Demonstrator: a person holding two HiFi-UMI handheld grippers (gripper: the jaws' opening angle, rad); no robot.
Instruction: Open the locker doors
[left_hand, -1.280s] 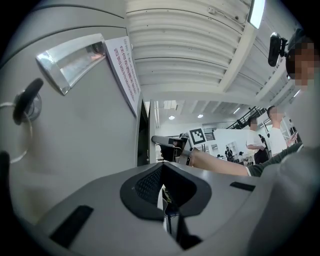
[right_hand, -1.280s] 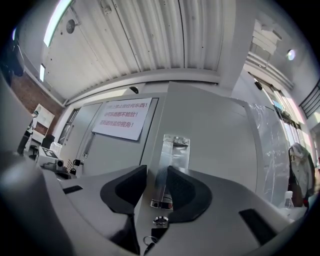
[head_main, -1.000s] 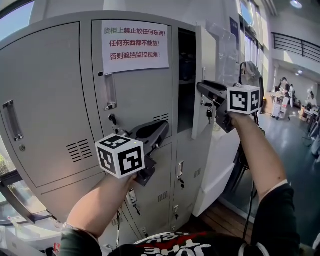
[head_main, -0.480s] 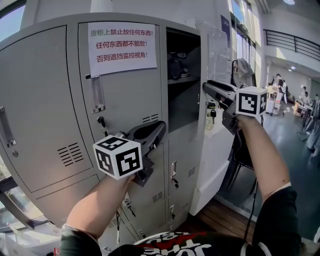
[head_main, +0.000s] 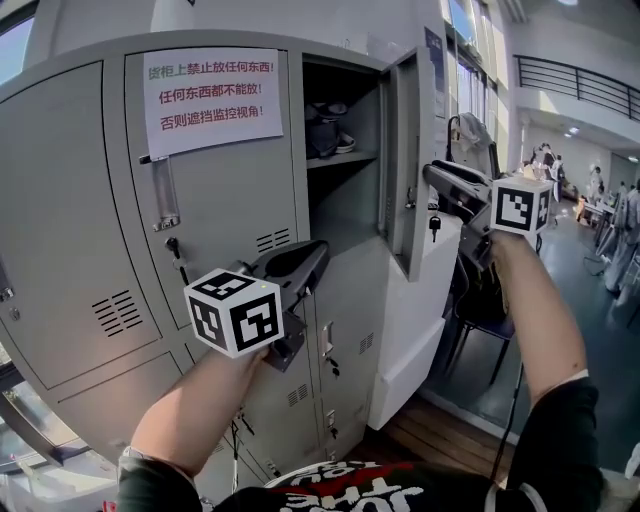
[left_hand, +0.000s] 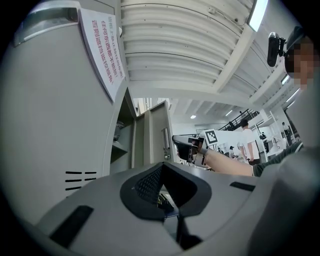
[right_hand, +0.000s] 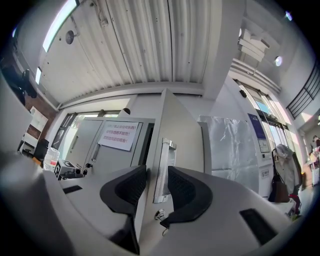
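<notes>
A grey locker bank (head_main: 60, 210) fills the left of the head view. Its upper right door (head_main: 405, 160) stands swung out, showing a shelf with dark items (head_main: 328, 112) inside. My right gripper (head_main: 432, 172) is shut on that door's free edge, and keys (head_main: 434, 225) hang just below it. In the right gripper view the jaws (right_hand: 156, 180) straddle the door edge and its metal handle (right_hand: 165, 170). The middle door (head_main: 215, 200), with a paper notice (head_main: 210, 95), is closed. My left gripper (head_main: 318, 250) hovers before it, shut and empty (left_hand: 161, 170).
Smaller closed lockers (head_main: 340, 340) with keys sit below the open one. A chair draped with a jacket (head_main: 475, 140) stands behind the open door. People (head_main: 600, 190) are far off in the hall at right. A wall panel (head_main: 420, 330) runs beside the lockers.
The upper right door has swung wider open with my right gripper on its edge, moving right. The shelf inside has come into view. The left gripper has stayed about where it was.
</notes>
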